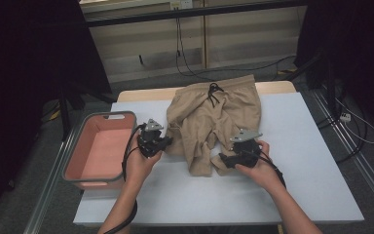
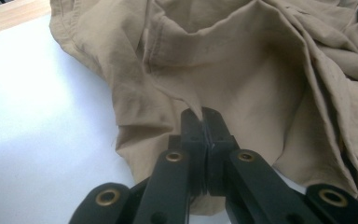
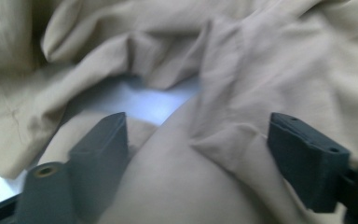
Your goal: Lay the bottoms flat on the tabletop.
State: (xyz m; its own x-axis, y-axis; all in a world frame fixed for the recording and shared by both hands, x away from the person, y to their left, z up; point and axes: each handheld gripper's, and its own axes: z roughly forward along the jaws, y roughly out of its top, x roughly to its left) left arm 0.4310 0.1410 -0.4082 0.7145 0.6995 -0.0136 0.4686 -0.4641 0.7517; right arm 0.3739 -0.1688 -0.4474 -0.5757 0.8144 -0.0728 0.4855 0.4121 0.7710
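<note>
High view: tan shorts (image 1: 214, 122) lie crumpled on the bench (image 1: 311, 161). Left fingers (image 2: 204, 122) are clenched on a fabric fold, anchoring it, while right fingers (image 3: 102, 140) stand released, with cloth between them, probably to regrip.

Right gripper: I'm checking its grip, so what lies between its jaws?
A fold of the tan shorts lies between the right gripper's open jaws, untouched by the pads, in the right gripper view.

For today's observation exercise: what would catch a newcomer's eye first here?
Crumpled tan shorts lie mid-table on the white surface. The left tongs are shut on a pinch of their cloth, while the right tongs stand open astride a fold. A pink bin sits at the table's left.
</note>
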